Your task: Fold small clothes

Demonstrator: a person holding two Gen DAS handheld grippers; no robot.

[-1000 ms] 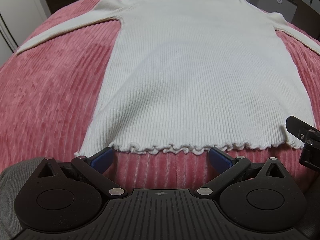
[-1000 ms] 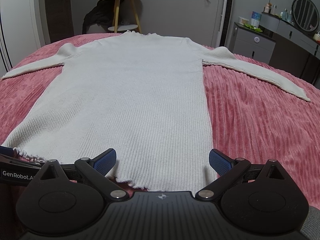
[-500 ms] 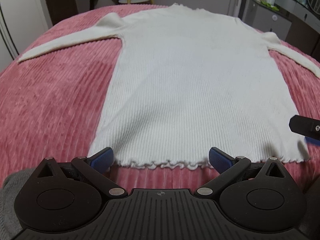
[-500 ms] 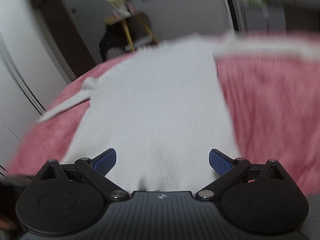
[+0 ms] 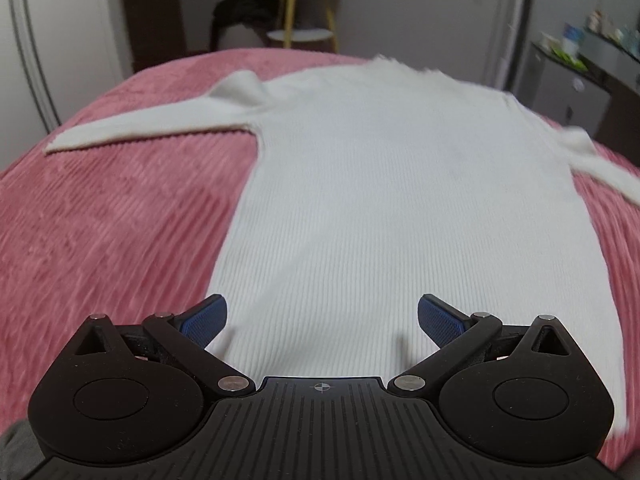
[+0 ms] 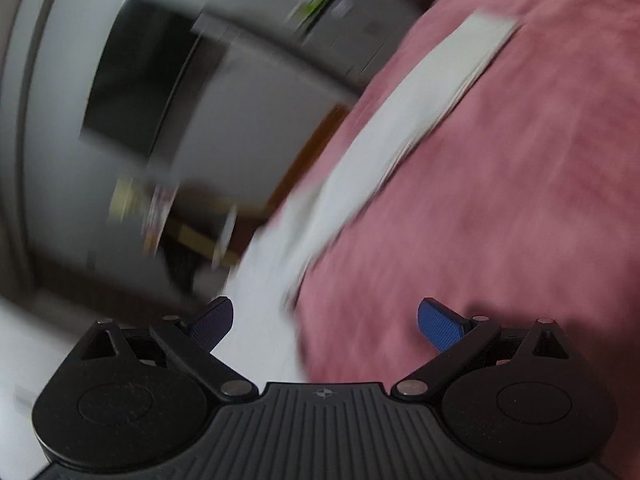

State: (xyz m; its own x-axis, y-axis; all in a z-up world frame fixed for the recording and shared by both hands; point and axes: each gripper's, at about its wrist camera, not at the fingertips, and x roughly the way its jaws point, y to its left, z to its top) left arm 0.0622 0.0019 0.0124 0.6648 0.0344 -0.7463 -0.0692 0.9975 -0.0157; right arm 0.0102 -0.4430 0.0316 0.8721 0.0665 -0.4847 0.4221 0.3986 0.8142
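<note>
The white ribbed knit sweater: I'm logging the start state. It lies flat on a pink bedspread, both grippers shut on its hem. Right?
Not quite. The white ribbed knit sweater does lie flat on the pink bedspread, but the left gripper and right gripper are both open, holding nothing, as each wrist view shows.

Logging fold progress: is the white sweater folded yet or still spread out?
Spread out. In the left wrist view the white sweater lies flat on the pink bedspread, its sleeve stretched sideways, no layer doubled over.
</note>
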